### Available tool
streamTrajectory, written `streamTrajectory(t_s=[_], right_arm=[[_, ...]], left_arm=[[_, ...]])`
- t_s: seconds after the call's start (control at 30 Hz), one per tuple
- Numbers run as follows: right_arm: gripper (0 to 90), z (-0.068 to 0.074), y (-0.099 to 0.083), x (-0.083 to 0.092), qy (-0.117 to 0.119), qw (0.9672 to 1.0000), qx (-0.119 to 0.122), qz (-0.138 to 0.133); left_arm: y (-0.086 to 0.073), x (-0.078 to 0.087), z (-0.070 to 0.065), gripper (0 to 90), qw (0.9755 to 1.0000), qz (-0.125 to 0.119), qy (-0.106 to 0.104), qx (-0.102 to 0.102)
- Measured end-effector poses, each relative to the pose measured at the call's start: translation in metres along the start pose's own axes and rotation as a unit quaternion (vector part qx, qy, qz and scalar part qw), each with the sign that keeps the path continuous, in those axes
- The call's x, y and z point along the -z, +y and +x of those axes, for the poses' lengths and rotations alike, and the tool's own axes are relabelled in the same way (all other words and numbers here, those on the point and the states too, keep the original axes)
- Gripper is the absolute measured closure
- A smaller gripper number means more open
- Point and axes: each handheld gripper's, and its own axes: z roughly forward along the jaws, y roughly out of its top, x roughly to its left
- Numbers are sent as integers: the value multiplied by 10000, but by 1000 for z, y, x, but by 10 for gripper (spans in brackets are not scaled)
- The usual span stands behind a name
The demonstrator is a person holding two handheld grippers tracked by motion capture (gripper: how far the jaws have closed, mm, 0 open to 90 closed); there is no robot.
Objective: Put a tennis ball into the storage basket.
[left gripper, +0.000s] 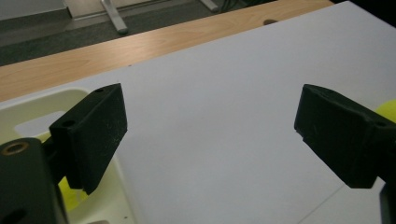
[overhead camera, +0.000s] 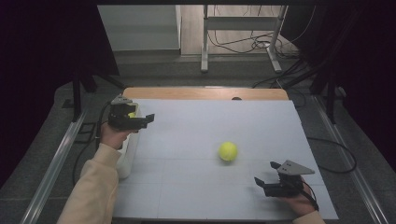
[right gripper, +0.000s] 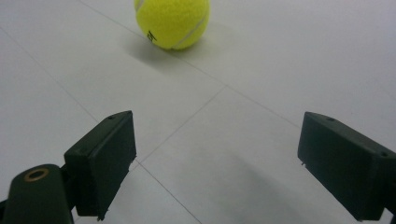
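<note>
in the high view a yellow tennis ball lies alone on the white table sheet, a little to the right of the sheet's middle. the right gripper hovers near the ball on its near right side, close to the sheet's front edge, jaws spread wide with nothing between them, held by the person's right hand. the left gripper is well apart from the ball, off to its far left at the sheet's left edge, jaws also spread and empty, over a white container that sits along that edge. in the left gripper view the two black jaws stand wide apart over bare sheet, the cream container lies under the left jaw with something yellow inside it, and a sliver of the ball peeks past the right jaw. in the right gripper view the jaws are wide open and hold nothing; the ball rests on the sheet ahead of them, nearer the left jaw's side, apart from both.
</note>
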Motion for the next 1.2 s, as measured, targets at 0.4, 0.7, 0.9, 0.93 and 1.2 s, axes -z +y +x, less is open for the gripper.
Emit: streamTrajectory(t_s=[0.4,0.7,0.9,0.93,1.2], right_arm=[[120,-1,-1,3,-43,10000,10,-61],[121,-1,-2,3,-33,10000,14,-57],[121,-1,-2,2,-53,10000,9,-6],[121,-1,-2,2,-50,10000,11,0],[121,-2,-3,3,-41,10000,11,-21]], left_arm=[[-3,5,-24,105,9988,-333,-339,-152],[-7,4,-35,106,9973,-468,-529,-180],[-14,-2,-46,104,9963,-393,-707,-285],[-14,-3,-47,106,9961,-404,-721,-293],[-13,-12,-67,106,9936,-296,-985,-469]])
